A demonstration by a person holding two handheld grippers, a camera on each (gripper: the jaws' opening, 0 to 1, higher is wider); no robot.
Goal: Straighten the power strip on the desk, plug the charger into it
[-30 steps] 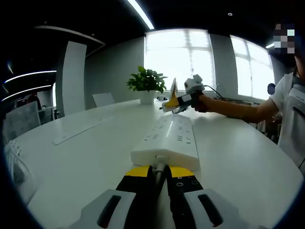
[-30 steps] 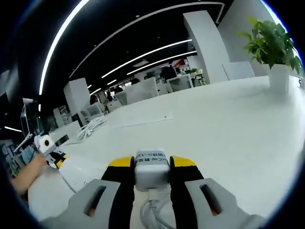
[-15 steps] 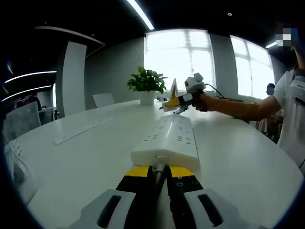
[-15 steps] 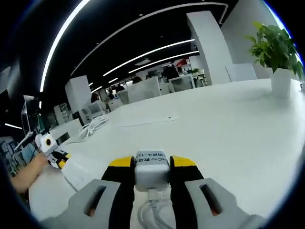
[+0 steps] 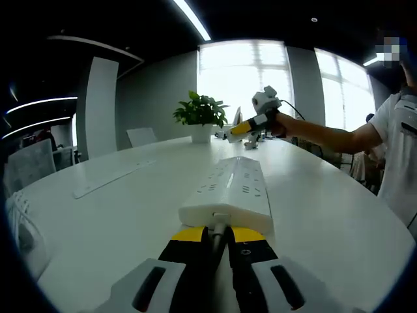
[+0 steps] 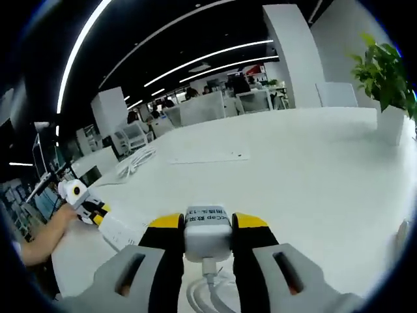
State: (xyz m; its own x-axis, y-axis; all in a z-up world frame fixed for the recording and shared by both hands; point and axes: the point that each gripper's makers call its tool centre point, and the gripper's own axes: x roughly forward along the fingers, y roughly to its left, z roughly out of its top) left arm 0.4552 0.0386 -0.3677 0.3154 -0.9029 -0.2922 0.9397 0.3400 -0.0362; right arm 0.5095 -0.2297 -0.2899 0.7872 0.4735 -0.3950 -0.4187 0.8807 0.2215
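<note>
1. Left gripper [image 5: 218,236]: jaws pressed together just behind the near end of the power strip [image 5: 229,192], right where its cord leaves. Whether the cord is actually pinched between them, cannot tell.
2. Power strip lies flat on the white desk [image 5: 117,215], running straight away from the left jaws, sockets facing up.
3. Right gripper [image 6: 207,229]: jaws clamped on the charger [image 6: 207,229], a white brick held by its 2 side faces, label end forward, its cable [image 6: 210,293] looping down between the jaws toward the camera.
4. Right gripper is held up in the air well beyond the far end of the strip, seen there from the left gripper view [image 5: 251,124]. Charger not yet over any socket.
5. Handling, my read: strip is a rigid, light plastic bar, likely to slide on the smooth desk, so it needs holding down at the cord end during insertion. Charger is a hard, smooth, compact block; side grip looks right, but it could twist under push force. Prongs not visible.
6. Further out: potted plant [image 5: 200,112] at the far desk edge, a flat white strip [image 5: 111,177] off to the left.
</note>
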